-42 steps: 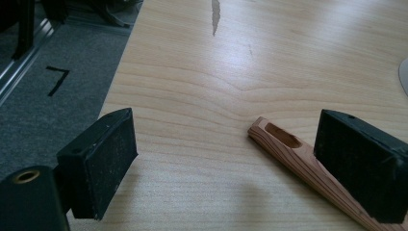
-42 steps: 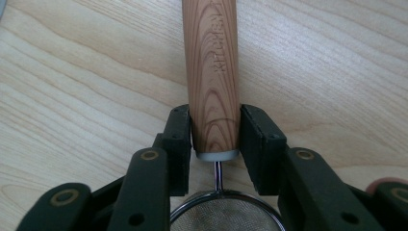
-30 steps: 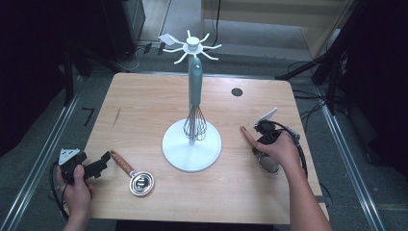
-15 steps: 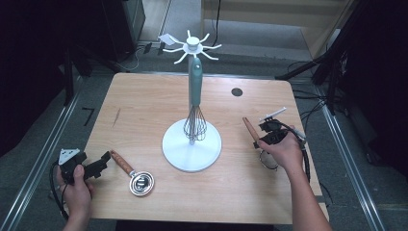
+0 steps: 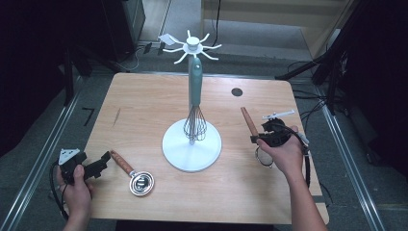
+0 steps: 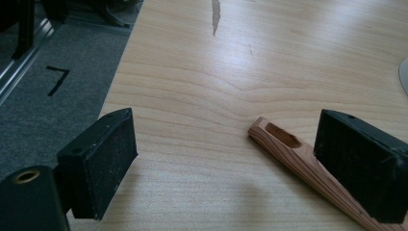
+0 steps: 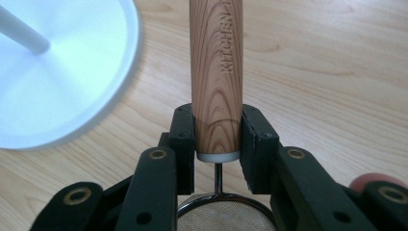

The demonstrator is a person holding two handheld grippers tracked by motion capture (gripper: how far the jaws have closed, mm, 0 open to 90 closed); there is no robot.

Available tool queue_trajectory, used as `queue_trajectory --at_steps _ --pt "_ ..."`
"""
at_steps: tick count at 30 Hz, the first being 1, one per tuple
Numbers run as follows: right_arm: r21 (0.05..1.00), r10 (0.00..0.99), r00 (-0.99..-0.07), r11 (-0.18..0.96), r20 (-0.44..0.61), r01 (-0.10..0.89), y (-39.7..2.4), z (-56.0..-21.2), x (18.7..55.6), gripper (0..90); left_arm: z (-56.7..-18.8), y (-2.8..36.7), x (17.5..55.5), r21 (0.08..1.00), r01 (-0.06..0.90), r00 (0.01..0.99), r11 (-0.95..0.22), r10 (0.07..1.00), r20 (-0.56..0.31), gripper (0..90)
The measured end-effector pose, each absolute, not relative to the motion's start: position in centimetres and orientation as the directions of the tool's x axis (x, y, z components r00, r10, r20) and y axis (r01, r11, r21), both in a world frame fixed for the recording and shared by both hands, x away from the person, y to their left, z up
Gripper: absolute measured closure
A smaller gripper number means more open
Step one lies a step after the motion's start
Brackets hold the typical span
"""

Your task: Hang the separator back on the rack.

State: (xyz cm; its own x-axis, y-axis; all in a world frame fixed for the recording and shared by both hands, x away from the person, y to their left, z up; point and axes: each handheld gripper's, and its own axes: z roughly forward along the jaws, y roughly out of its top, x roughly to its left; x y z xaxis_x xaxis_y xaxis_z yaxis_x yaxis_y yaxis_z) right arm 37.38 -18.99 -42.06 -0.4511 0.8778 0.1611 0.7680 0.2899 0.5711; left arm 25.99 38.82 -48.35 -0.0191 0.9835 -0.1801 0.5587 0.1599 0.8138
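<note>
Right now you are holding a wooden-handled strainer in your right gripper, over the right side of the worktop and right of the white stand. In the right gripper view the jaws are pressing on both sides of the wooden handle just above its white collar, and the wire neck and the mesh bowl are sitting below the grip, close to the camera. The handle is pointing away from you and slightly toward the stand's round base, which is lying near it but apart. In the high view the mesh ring is hanging beside your right hand and the handle is angling up toward the far edge. A whisk with a pale blue-green handle is hanging from the stand, its wires just above the base. Your left gripper is resting near the front left corner with its jaws standing wide and gripping nothing. In the left gripper view the slotted end of a second wooden handle is lying flat on the worktop, passing under the right-hand jaw. That handle belongs to a small metal cup lying just right of the left gripper.
</note>
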Motion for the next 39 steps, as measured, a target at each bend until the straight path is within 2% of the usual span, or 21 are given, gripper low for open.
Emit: queue_trajectory --at_steps 11,39 --pt "0.700 0.869 -0.469 0.237 0.157 0.673 -18.3 -41.0 35.8 71.4 -48.4 38.8 26.0 0.814 0.558 -0.019 0.160 0.984 -0.180 8.0" --pt "0.862 0.840 -0.514 0.123 0.173 0.491 -16.1 -38.9 33.1 71.4 -48.4 38.8 26.0 0.814 0.558 -0.019 0.160 0.984 -0.180 8.0"
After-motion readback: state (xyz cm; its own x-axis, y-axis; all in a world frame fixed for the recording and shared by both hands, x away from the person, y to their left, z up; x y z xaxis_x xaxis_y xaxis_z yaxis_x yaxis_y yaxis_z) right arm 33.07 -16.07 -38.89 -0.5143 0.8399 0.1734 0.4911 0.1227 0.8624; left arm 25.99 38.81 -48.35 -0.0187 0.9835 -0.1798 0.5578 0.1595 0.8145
